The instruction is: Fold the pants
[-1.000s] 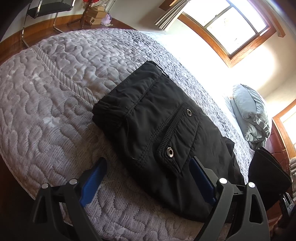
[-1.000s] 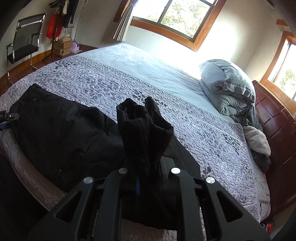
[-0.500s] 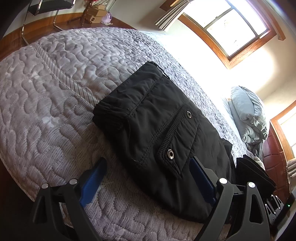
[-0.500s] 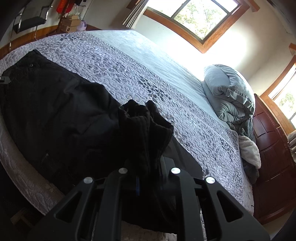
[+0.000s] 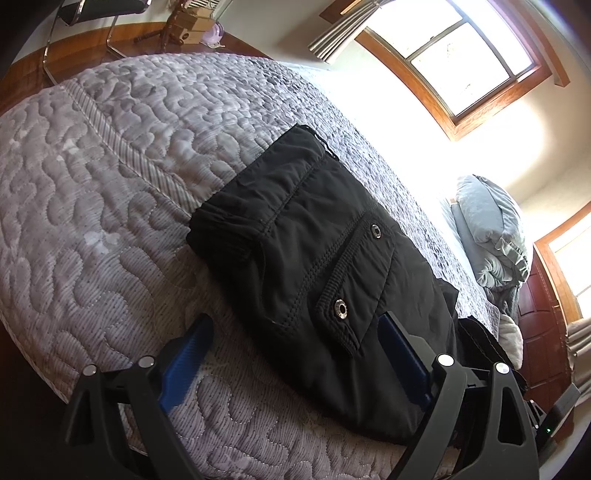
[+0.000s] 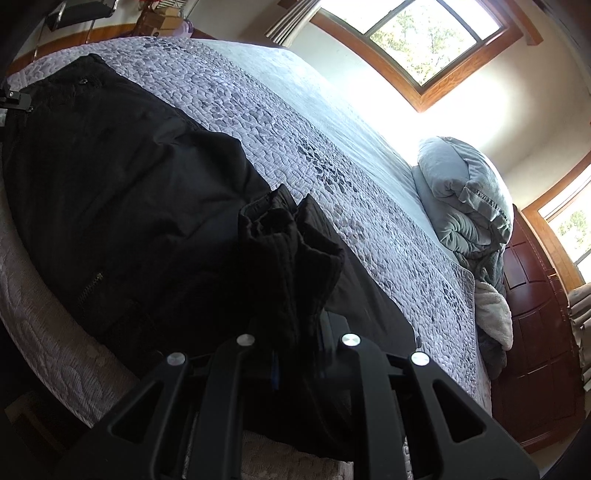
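Observation:
Black pants (image 5: 314,251) lie folded lengthwise on the grey quilted bed (image 5: 110,184), waistband at the far end, a pocket flap with two metal snaps facing up. My left gripper (image 5: 295,350) is open and hangs low over the pants' near edge, its right blue pad over the fabric and its left one over the quilt. In the right wrist view my right gripper (image 6: 295,354) is shut on the bunched leg ends (image 6: 291,243), which stick up between its fingers just above the rest of the pants (image 6: 129,184).
A rumpled grey duvet (image 6: 465,199) and a white blanket (image 6: 493,314) lie by the wooden headboard (image 6: 535,332). Windows (image 6: 417,33) are on the far wall. A chair (image 5: 92,11) and boxes (image 5: 192,22) stand on the floor beyond the bed.
My right gripper has come down towards the bed and rolled, still holding the leg ends, which now sit lower at the right of the left wrist view. The left gripper kept still.

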Available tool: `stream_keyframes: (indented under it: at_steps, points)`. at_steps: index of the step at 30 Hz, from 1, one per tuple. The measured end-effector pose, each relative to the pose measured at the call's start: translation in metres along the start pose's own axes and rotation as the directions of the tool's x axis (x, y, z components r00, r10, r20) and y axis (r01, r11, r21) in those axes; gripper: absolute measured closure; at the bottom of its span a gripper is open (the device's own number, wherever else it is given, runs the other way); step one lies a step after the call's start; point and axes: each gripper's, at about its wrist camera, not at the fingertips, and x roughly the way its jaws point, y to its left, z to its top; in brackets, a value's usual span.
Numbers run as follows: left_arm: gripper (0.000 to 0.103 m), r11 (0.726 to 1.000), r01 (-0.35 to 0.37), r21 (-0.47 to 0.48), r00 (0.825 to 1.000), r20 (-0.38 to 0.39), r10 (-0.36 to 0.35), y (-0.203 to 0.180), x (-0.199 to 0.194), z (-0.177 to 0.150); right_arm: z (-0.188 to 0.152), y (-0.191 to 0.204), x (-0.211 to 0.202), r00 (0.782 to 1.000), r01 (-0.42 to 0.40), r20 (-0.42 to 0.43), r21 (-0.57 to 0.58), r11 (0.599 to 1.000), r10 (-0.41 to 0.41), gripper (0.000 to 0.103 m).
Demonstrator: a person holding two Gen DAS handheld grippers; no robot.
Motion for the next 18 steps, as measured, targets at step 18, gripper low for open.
stream_keyframes:
  at_steps: [18]
  points:
    - [0.012, 1.0, -0.001, -0.004, 1.0, 0.004, 0.001, 0.001, -0.003, 0.0, -0.016, 0.036, 0.023, 0.998, -0.04, -0.057, -0.037, 0.999, 0.038, 0.087]
